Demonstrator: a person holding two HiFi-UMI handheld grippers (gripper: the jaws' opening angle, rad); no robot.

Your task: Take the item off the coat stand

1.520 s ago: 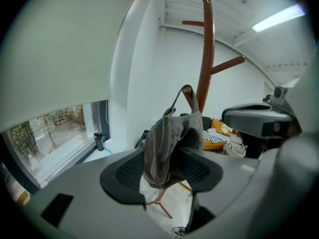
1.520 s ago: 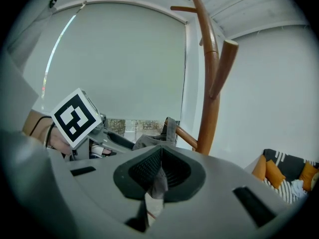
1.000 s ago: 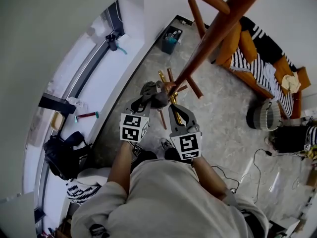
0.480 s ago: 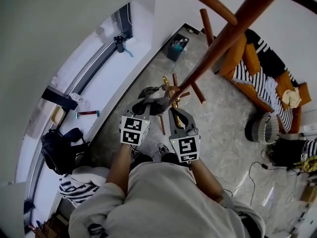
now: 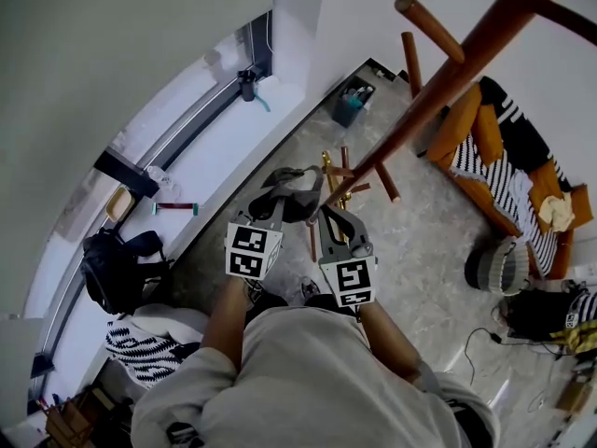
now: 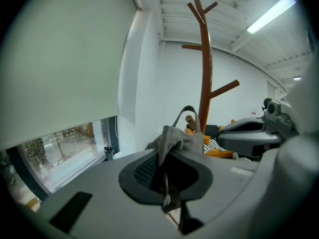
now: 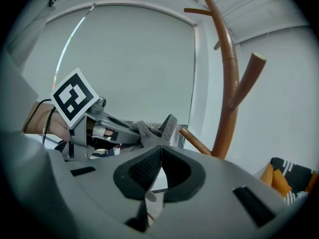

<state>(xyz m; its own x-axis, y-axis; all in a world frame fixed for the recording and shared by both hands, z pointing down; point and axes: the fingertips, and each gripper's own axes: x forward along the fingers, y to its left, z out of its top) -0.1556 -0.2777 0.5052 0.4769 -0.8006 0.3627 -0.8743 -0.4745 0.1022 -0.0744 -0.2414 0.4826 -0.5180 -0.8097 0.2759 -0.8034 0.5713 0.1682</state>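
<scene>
A grey cloth item [image 5: 291, 194] with a strap hangs at the low pegs of the brown wooden coat stand [image 5: 438, 91]. My left gripper [image 5: 280, 197] is shut on it, with the cloth [image 6: 177, 138] bunched between the pads. Its strap loop [image 6: 189, 111] rises just ahead of the jaws, and a peg tip [image 6: 191, 121] shows through it. My right gripper [image 5: 328, 215] is just right of the item. Its jaws [image 7: 158, 168] are shut with nothing in them. The right gripper view shows the left gripper [image 7: 124, 133], the item [image 7: 154, 131] and a low peg [image 7: 197, 141].
The stand's upper pegs [image 5: 429, 26] reach out overhead. A window sill [image 5: 187, 157] runs along the left, with a black bag [image 5: 117, 278] on the floor below it. A blue bin [image 5: 353, 105] is in the far corner; an orange sofa [image 5: 504, 157] and a grey basket [image 5: 494, 269] are to the right.
The left gripper's jaws have drawn together on the grey item. The head view has swung, so the stand sits further right. Both grippers stay by the low pegs.
</scene>
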